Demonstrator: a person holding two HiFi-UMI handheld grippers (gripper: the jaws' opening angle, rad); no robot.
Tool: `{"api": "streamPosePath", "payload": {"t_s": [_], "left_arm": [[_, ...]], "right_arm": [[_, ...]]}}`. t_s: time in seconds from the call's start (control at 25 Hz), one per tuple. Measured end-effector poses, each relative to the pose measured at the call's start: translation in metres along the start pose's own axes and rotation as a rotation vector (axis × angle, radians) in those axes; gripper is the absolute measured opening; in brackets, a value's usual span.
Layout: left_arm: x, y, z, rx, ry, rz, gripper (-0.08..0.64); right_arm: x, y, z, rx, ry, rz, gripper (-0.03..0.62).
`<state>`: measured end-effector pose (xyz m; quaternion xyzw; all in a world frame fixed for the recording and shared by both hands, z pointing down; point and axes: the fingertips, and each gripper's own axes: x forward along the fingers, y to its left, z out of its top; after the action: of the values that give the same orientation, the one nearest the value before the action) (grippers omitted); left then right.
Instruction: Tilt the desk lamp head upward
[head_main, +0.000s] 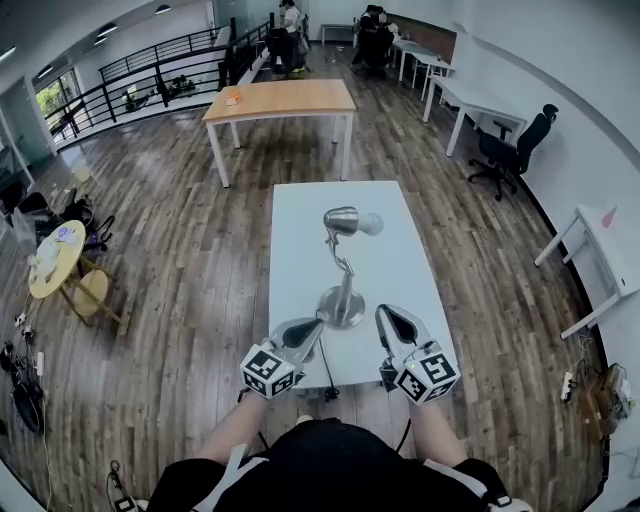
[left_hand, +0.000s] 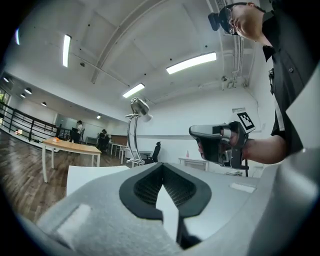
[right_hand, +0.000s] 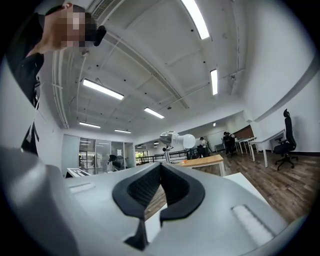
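Counted are 1 desk lamp (head_main: 345, 290), 1 white table (head_main: 300, 220), 1 wooden table (head_main: 285, 98) at 12 o'clock, and 2 grippers: left gripper (head_main: 317, 325), right gripper (head_main: 383, 313).

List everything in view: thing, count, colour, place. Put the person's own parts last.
white table: one, white, directly ahead.
desk lamp: one, silver, upright on the white table.
wooden table: one, light wood top, white legs, beyond the white table.
office chair: one, black, far right by the wall.
round table: one, yellow, far left.
left gripper: one, grey, shut and empty, left of the desk lamp.
right gripper: one, grey, shut and empty, right of the desk lamp.
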<state>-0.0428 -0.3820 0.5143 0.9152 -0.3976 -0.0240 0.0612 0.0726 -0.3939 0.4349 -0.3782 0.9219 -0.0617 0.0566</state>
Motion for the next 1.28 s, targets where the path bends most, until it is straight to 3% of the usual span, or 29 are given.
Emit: {"api": "streamPosePath", "payload": {"t_s": [0.32, 0.72, 1.08, 1.28], "left_arm": [[0.003, -0.059, 0.015, -0.001, -0.089, 0.125, 0.0], [-0.015, -0.135, 0.017, 0.016, -0.119, 0.239, 0.0], [-0.036, -0.15, 0.027, 0.014, -0.147, 0.243, 0.0], [-0.063, -0.14, 0.033, 0.058, -0.135, 0.256, 0.0]], "right_arm": [[-0.081, -0.025, 0.006, -0.038, 0.026, 0.019, 0.005], [-0.153, -0.032, 0.004, -0.02, 0.029, 0.073, 0.005], [-0.164, -0.025, 0.007, -0.022, -0.001, 0.047, 0.003], [-0.15, 0.001, 0.008, 0.002, -0.023, 0.055, 0.003]]}}
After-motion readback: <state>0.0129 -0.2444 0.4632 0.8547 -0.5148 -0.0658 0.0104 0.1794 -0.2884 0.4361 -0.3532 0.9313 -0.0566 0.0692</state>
